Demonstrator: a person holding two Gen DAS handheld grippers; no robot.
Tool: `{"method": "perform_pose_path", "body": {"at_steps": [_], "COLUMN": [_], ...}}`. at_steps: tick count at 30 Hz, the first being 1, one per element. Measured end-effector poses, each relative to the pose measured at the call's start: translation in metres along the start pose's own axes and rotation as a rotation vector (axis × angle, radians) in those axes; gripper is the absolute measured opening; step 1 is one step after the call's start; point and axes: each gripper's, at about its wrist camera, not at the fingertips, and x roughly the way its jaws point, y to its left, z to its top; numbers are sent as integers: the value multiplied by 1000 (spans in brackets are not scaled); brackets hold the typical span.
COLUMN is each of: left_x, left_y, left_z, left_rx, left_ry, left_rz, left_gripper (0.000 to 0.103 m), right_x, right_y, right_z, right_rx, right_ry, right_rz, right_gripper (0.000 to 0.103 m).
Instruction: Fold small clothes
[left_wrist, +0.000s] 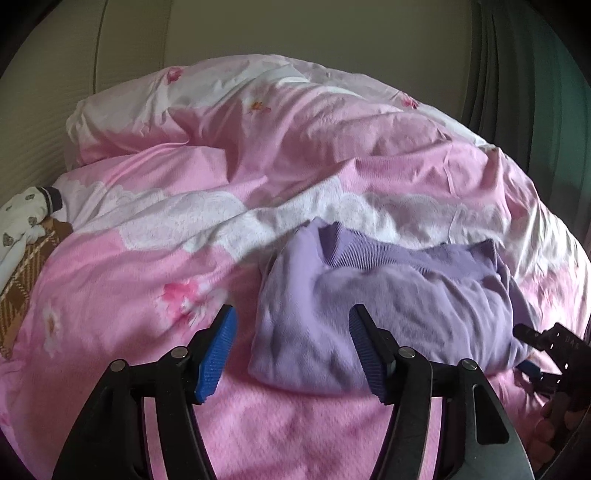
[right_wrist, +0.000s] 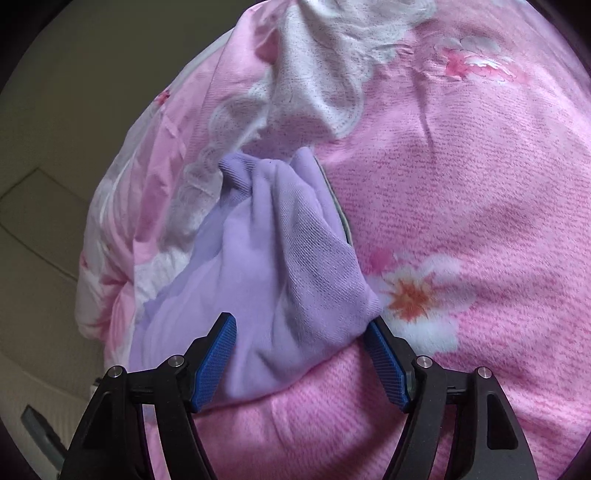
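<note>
A folded lilac knit garment (left_wrist: 388, 306) lies on the pink flowered quilt (left_wrist: 110, 295). My left gripper (left_wrist: 293, 328) is open just above the garment's near left edge, its right pad over the cloth, holding nothing. In the left wrist view the right gripper (left_wrist: 535, 354) shows at the garment's right corner. In the right wrist view my right gripper (right_wrist: 301, 332) is open with the lilac garment (right_wrist: 280, 266) lying between its blue pads (right_wrist: 218, 362); the pads stand apart and do not pinch the cloth.
The rumpled pink and white quilt (right_wrist: 480, 184) covers the whole bed. A white printed garment (left_wrist: 22, 225) and a brown plaid cloth (left_wrist: 22, 280) lie at the bed's left edge. A beige wall (left_wrist: 295, 33) stands behind, a dark curtain (left_wrist: 535, 92) to the right.
</note>
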Motion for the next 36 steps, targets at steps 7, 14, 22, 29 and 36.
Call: {"method": "perform_pose_path", "body": {"at_steps": [7,14,22,29,36], "left_x": [7,9,4,-15,-37], "left_y": [3,3,18,58,122], "left_z": [-10,-13,-8,3,7], "left_rx": [-17,-15,-39,-74,-169], "left_ry": [-16,-23,-39,-60,-104], "left_rz": [-55,-75,-71,-9,43], "left_gripper": [62,63,64,66,66], "right_x": [6,15,-4,-42,-26], "right_y": [-2,2,16,131,253], "right_z": [-1,-2,13,3,-65], "right_rx": [51,86,38,-389,-822], "right_ry": [-52,-72,-166,-331,-365], "right_rz": [3,-1,15,-59,-92], "right_gripper": [75,72,28,27,27]}}
